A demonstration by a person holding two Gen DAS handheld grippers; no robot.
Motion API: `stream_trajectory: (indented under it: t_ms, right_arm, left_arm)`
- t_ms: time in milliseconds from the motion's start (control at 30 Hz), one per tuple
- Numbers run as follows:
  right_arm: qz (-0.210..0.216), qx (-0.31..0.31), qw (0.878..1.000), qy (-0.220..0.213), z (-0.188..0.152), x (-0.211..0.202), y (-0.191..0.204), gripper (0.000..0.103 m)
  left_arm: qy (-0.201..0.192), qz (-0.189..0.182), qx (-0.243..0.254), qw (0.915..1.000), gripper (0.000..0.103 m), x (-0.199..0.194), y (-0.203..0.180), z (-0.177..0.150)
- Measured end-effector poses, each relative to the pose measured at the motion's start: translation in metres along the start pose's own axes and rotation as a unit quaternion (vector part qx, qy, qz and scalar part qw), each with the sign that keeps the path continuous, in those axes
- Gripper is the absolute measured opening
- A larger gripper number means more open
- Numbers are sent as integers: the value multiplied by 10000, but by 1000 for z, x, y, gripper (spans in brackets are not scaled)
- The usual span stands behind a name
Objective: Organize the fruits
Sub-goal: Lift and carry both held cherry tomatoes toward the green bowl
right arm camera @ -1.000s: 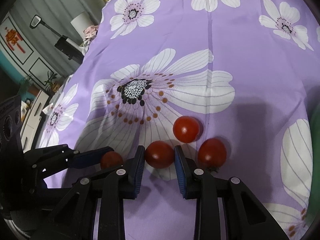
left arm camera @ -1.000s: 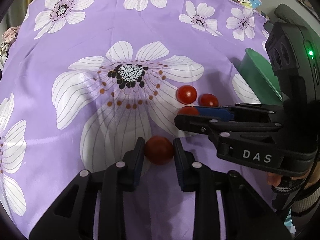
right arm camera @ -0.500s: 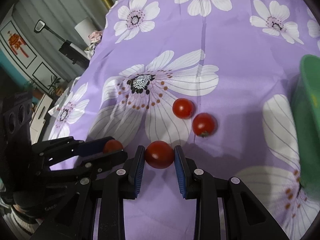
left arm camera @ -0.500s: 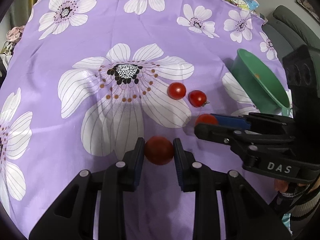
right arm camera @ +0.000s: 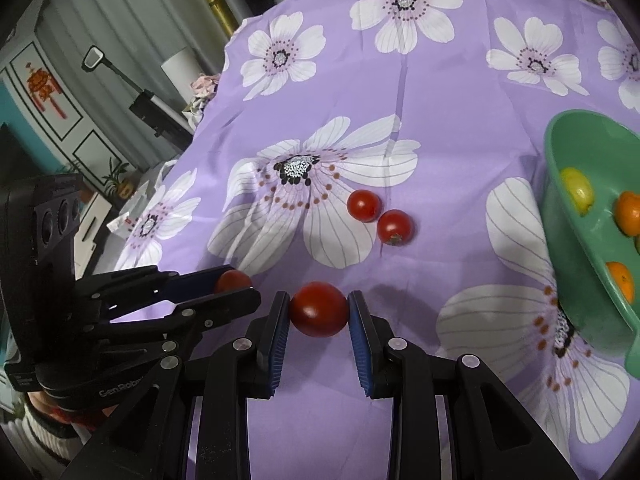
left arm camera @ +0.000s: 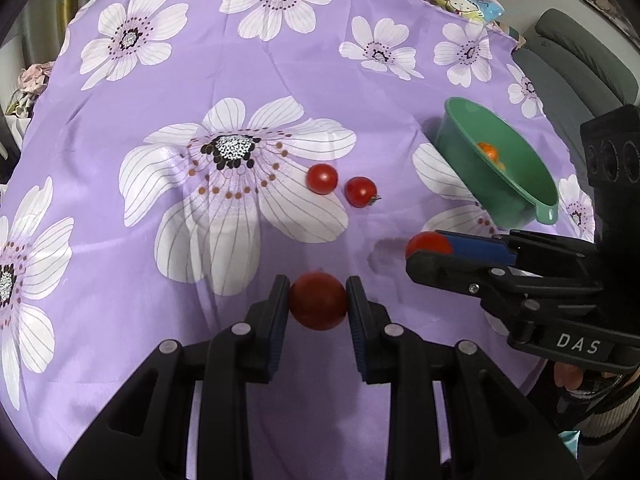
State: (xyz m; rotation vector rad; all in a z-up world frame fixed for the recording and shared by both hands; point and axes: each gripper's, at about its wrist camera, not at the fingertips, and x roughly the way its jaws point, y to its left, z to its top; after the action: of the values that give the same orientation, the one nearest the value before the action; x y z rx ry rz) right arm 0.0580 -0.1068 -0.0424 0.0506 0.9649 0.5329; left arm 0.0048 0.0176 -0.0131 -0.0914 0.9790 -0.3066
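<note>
My left gripper (left arm camera: 318, 300) is shut on a red cherry tomato (left arm camera: 318, 301) and holds it above the purple flowered cloth (left arm camera: 280, 80). My right gripper (right arm camera: 319, 310) is shut on another red cherry tomato (right arm camera: 319, 309); it also shows in the left wrist view (left arm camera: 428, 243). The left-held tomato shows in the right wrist view (right arm camera: 233, 281). Two more cherry tomatoes (left arm camera: 322, 178) (left arm camera: 361, 191) lie side by side on the cloth beyond both grippers. A green bowl (left arm camera: 500, 196) to the right holds orange and yellow fruits (right arm camera: 628, 213).
The cloth-covered table drops off at its far and left edges. A grey sofa (left arm camera: 576, 60) stands beyond the bowl. Furniture and a floor lamp (right arm camera: 120, 76) stand off the table's left side.
Both grippers have lifted and pulled back from the table with their tomatoes. The right gripper has moved right, away from the two lying tomatoes, and the green bowl has come into view.
</note>
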Motion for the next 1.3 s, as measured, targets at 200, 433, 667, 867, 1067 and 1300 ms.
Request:
stream_trajectory:
  t_ms: [200,433,667,867,1067,1300]
  right_arm:
    - [10,-8,9999,-121,-2,-10,1,31]
    - [41,-74,9998,-203,-5,-19,3,31]
    - [45,-59,9994,-344,-5,-30,0,31]
    - [50,-9,9991,-418,-7,-35,-5,31]
    - [66,24,9990,-443,-8,-37,-8,31]
    - [113,88,9985,-522,-10,-42,-13,31]
  left_arm:
    - [-46,13,71,10000,28,-5,-10,-2]
    - [-64,28,123,9999,28,-8,-19,-1]
    - [-83,35,234,9997,28,-10,-29,3]
    - [-88,53,330,9994,28,-10,-36,7]
    - [-66,71,405,9991,28,-7,-43,10]
    - [-32,107,469,9988,28,-5,-49,12]
